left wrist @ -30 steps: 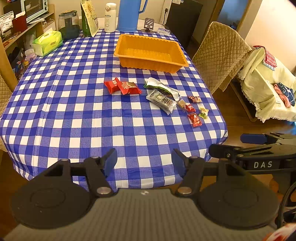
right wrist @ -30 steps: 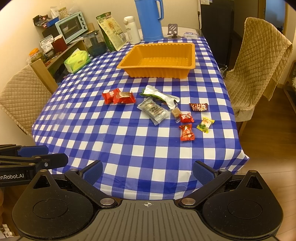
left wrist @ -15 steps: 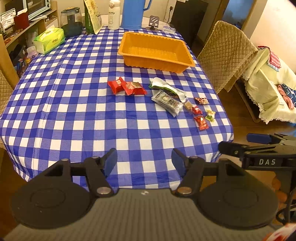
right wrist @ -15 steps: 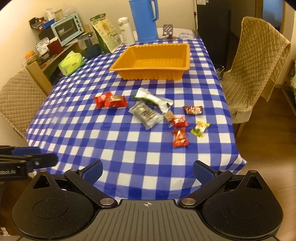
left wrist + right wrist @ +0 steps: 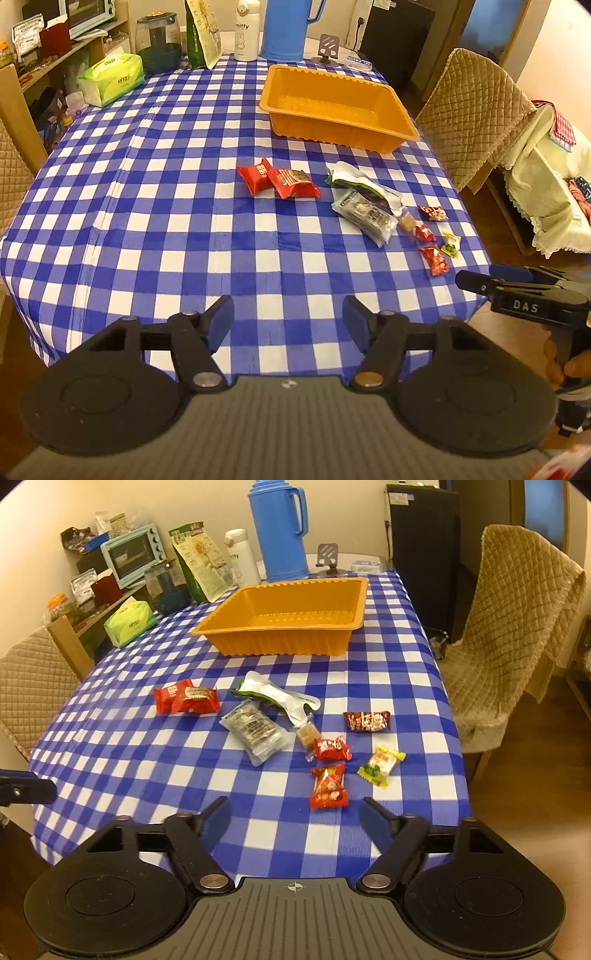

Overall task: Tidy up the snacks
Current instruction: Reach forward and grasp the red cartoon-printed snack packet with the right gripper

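The right claw [image 5: 293, 818] has narrowed its jaws, empty, nearing the snacks [image 5: 328, 786].

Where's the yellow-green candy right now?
In the right wrist view the yellow-green candy lies on the checked tablecloth near its right edge, just right of the two small red packets and below the dark brown bar.

The white bottle [image 5: 246, 29] reads "miffy"; the right gripper [image 5: 480, 282] carries the label "DAS".

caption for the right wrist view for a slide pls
Open right tongs hover over a checked tablecloth, nearest a red snack packet; the orange tray beyond is empty.
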Motion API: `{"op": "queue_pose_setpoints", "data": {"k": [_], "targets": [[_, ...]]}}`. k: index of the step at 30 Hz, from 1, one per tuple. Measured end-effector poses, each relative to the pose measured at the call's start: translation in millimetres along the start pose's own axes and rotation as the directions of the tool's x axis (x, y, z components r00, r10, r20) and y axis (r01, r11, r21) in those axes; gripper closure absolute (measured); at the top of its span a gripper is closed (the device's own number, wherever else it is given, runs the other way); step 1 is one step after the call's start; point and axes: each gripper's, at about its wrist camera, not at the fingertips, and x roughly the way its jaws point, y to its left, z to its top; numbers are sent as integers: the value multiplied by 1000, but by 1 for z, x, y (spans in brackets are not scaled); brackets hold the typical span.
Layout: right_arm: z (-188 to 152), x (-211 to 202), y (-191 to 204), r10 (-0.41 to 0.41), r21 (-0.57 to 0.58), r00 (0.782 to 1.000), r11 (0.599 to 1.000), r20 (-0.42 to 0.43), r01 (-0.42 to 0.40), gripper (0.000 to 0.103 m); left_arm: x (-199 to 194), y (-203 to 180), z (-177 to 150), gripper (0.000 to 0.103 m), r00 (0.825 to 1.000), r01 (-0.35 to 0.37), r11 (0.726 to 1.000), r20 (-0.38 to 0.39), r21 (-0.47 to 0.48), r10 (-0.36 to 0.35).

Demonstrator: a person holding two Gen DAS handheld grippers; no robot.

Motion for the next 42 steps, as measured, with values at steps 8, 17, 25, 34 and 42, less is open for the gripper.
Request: {"op": "queue_pose_setpoints", "data": {"k": [8,17,25,34,42], "targets": [[4,39,-16,-28,-29,1000,999,-14,28,61,13,6,-2,41,1000,-29,999,11,-35,29],[10,68,-27,-24,-53,999,998,-39,22,68,22,14,-5,41,997,-70,994,4,-87,71],[11,84,-30,-7,-79,998,997,-58,3,74,24,3,-7,42,995,-96,991,14,-96,98],[9,72,-35,54,-123,997,991,-47,-60,81,23,-22,-11,48,991,-119,991,49,-63,122],[20,43,-46,129,-90,992,988,-3,-128,81,30,-40,-2,53,989,-121,992,84,36,118]]}}
